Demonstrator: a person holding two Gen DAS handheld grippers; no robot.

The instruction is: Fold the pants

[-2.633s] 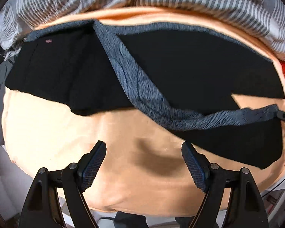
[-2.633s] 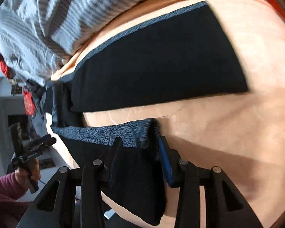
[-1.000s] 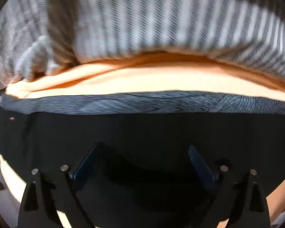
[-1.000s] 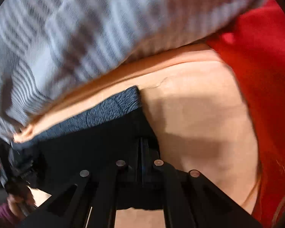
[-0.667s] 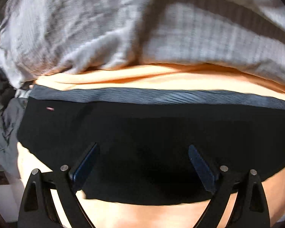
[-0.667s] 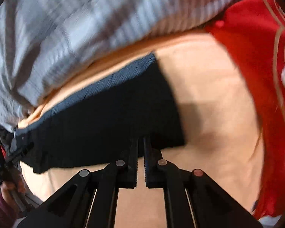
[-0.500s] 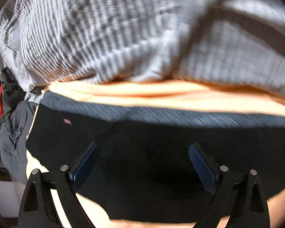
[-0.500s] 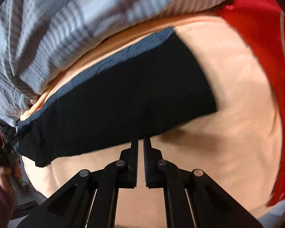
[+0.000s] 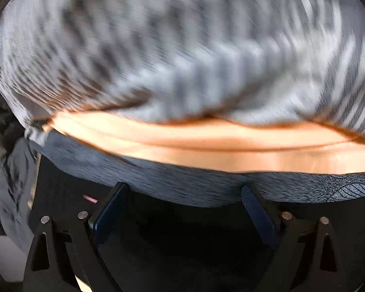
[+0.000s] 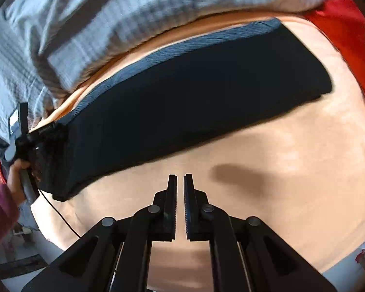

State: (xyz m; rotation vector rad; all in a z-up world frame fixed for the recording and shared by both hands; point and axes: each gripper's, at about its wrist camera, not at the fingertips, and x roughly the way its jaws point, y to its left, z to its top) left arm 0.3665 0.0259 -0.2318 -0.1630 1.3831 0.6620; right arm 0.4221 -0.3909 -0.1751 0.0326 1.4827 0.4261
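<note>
Right wrist view: my right gripper (image 10: 180,182) is nearly clenched on nothing above the peach bedsheet (image 10: 292,182), my left gripper (image 9: 183,194) spread wide over the folded black pants with grey patterned band (image 10: 194,92) at twelve o'clock.

- Peach-orange bed sheet (image 10: 292,158), smooth and brightly lit, with one soft dark shadow patch.
- Grey-and-white striped duvet (image 10: 109,17) bunched along the far edge, blurred.
- Red fabric (image 10: 348,48) at the right side.
- Pale floor (image 10: 19,250) beyond the near-left corner.
</note>
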